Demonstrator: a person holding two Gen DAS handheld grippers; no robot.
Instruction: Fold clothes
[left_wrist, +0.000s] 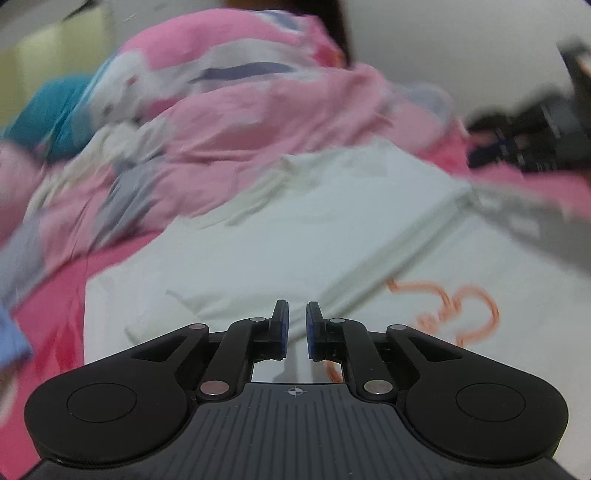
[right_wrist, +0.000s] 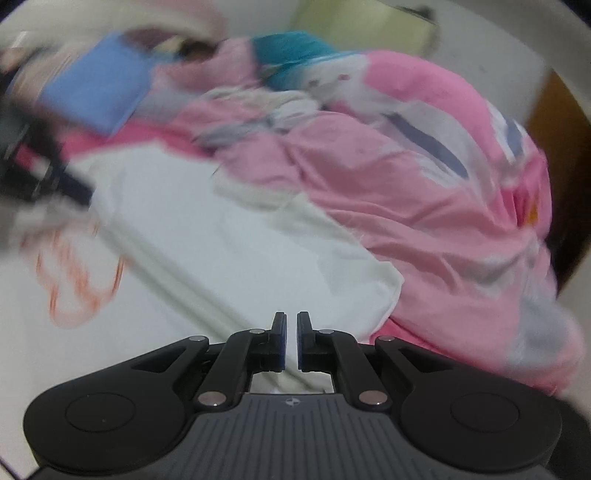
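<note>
A white T-shirt (left_wrist: 295, 236) with an orange print (left_wrist: 461, 314) lies flat on a pink sheet, one side folded over in a straight crease. My left gripper (left_wrist: 297, 328) hovers low over its near part, jaws almost together with only a thin slit and nothing between them. In the right wrist view the same white T-shirt (right_wrist: 207, 236) spreads ahead. My right gripper (right_wrist: 291, 339) is above its edge, also drawn to a narrow slit and empty. Each view is motion-blurred. The other gripper shows as a dark blur at the right edge (left_wrist: 535, 144) and left edge (right_wrist: 33, 166).
A crumpled pink duvet (left_wrist: 240, 122) with white and blue patches is heaped behind the shirt, also the pink duvet (right_wrist: 424, 192) on the right. A teal cloth (left_wrist: 48, 110) and a blue cloth (right_wrist: 96, 88) lie further back. The pink sheet (left_wrist: 48, 302) shows at the left.
</note>
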